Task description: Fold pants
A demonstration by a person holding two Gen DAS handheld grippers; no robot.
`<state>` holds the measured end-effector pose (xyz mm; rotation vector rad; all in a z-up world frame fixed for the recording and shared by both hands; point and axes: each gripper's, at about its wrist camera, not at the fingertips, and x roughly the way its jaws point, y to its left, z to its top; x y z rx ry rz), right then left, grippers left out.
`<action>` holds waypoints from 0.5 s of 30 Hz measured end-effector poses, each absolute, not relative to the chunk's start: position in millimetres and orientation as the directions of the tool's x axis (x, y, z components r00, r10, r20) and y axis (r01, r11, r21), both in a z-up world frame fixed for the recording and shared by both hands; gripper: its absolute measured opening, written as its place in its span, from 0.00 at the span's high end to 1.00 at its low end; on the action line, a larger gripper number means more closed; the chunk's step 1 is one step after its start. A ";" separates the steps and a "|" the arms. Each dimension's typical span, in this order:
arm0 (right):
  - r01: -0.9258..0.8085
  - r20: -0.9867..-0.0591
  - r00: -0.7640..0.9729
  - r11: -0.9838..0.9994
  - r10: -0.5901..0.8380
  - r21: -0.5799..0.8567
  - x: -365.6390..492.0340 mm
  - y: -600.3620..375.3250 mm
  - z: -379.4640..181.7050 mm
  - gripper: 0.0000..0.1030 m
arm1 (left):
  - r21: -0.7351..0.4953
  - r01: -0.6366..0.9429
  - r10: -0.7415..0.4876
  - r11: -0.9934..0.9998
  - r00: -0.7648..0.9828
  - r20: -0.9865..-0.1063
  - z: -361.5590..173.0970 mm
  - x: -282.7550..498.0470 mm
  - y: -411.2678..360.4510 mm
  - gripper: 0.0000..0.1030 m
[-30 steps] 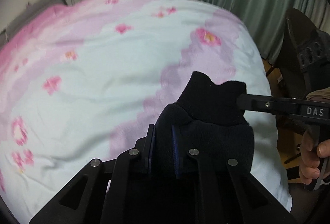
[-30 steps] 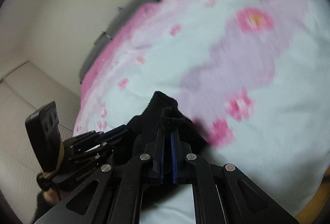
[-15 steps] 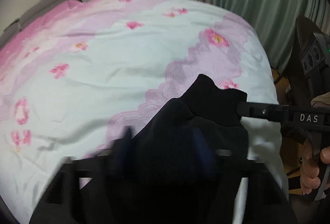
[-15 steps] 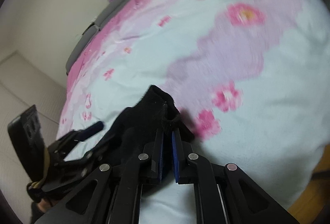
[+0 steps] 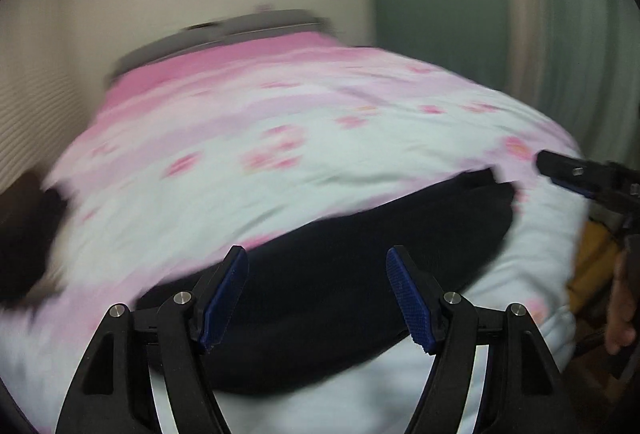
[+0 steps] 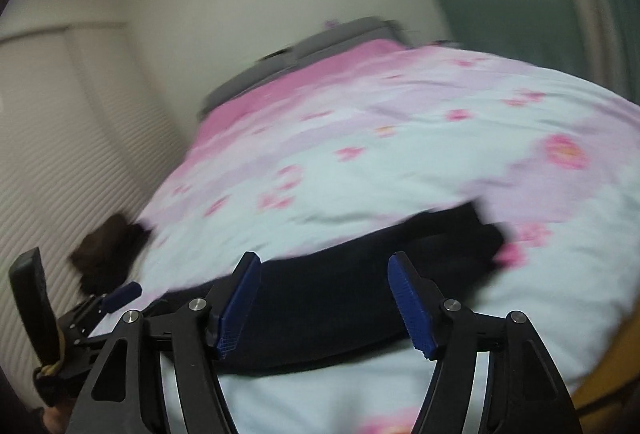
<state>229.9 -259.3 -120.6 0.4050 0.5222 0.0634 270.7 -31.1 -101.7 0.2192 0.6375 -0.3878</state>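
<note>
The dark navy pants lie in a long folded band across the near part of the bed, also seen in the right wrist view. My left gripper hovers over them, open, its blue pads touching nothing. My right gripper is opening its jaws, with the cloth lying free beneath them and nothing pinched. Each gripper shows in the other's view: the right gripper at the far right by the pants' end, the left gripper at the lower left. Both views are blurred by motion.
The bed carries a pale blue and pink flowered duvet with a grey headboard against a cream wall. Green curtains hang at the right. A dark brown bundle sits at the bed's left edge. A person's hand holds the right gripper.
Both grippers were shut on the pants' edge and have let go and opened. Both have drawn back and rolled, and the pants now lie flat on the duvet.
</note>
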 end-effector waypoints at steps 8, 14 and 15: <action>-0.292 -0.514 0.774 0.929 0.368 0.226 266.0 -126.5 -138.7 0.35 | -0.002 0.109 -0.085 0.994 0.761 -0.643 -133.4 250.2 94.8 0.32; -0.449 -0.573 0.701 0.887 0.424 0.107 287.1 -59.1 -154.1 0.35 | -0.049 0.070 -0.085 0.996 0.743 -0.664 -151.9 259.7 121.0 0.32; -0.466 -0.586 0.688 0.880 0.428 0.095 290.4 -50.2 -158.0 0.35 | -0.048 0.067 -0.082 0.997 0.739 -0.668 -153.4 260.8 123.1 0.32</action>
